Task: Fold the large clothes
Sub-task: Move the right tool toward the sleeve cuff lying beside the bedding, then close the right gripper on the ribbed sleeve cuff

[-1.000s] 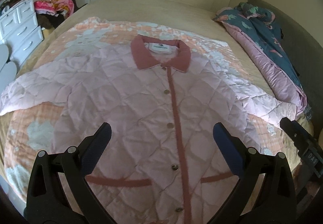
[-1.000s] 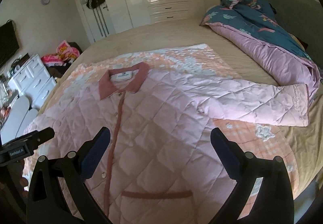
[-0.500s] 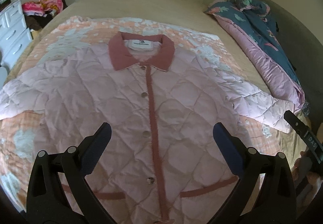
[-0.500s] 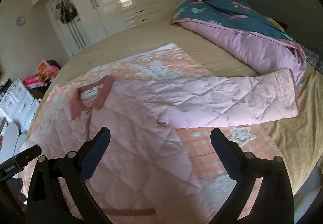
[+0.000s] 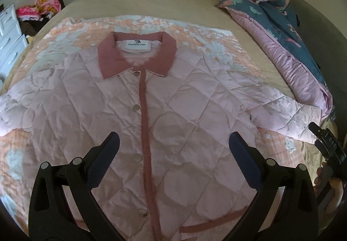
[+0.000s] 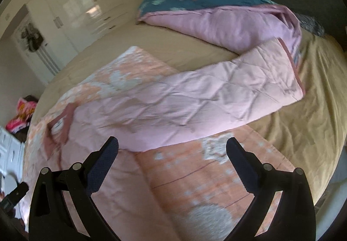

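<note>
We see the pink quilted jacket lying flat and buttoned on an orange blanket on the bed, with its dark pink collar toward the wardrobe. Our left gripper hovers over the lower front, its fingers spread wide and holding nothing. Our right gripper is also wide open and empty, above the blanket just beside the jacket's sleeve. The sleeve cuff touches a folded pink and teal duvet.
</note>
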Demonstrator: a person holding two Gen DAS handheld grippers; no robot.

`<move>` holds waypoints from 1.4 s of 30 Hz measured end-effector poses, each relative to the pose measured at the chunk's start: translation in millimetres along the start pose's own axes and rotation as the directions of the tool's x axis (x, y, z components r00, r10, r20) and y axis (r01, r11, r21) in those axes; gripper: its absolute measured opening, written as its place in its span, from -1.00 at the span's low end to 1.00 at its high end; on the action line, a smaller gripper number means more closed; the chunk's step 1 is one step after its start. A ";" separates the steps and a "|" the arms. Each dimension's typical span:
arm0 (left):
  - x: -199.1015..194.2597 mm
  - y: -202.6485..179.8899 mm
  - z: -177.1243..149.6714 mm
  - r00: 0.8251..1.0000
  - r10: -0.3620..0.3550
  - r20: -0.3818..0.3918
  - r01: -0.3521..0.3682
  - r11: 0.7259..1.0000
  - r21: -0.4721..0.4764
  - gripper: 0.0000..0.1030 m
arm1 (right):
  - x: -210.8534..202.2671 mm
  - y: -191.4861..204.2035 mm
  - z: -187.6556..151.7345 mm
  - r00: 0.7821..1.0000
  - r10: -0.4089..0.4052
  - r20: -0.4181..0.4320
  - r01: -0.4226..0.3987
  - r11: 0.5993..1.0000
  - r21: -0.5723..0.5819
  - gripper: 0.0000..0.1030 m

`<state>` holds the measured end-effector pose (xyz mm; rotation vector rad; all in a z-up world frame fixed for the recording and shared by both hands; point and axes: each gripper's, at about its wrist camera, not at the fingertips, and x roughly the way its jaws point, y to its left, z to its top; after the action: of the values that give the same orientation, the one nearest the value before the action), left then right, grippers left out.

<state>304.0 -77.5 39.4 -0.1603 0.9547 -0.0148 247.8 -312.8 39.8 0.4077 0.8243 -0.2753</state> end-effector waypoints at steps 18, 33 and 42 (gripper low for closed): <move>52.3 -12.0 10.6 0.998 0.019 -0.055 -0.018 1.000 0.015 0.83 | 78.1 -105.7 23.2 0.985 -0.130 -0.109 0.155 0.954 0.258 0.92; 60.9 19.6 15.4 0.993 0.113 -0.029 -0.112 0.993 0.040 0.83 | 126.6 -180.5 44.3 0.996 -0.058 -0.062 0.082 0.838 0.540 0.77; 38.2 28.6 24.0 0.996 0.095 0.001 -0.095 0.995 0.014 0.83 | 64.8 -159.9 62.2 0.993 -0.001 0.121 -0.052 0.901 0.432 -0.64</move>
<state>344.0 -49.3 17.9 -0.1022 0.9608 0.0657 268.1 -488.1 -10.1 0.8137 0.6354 -0.4584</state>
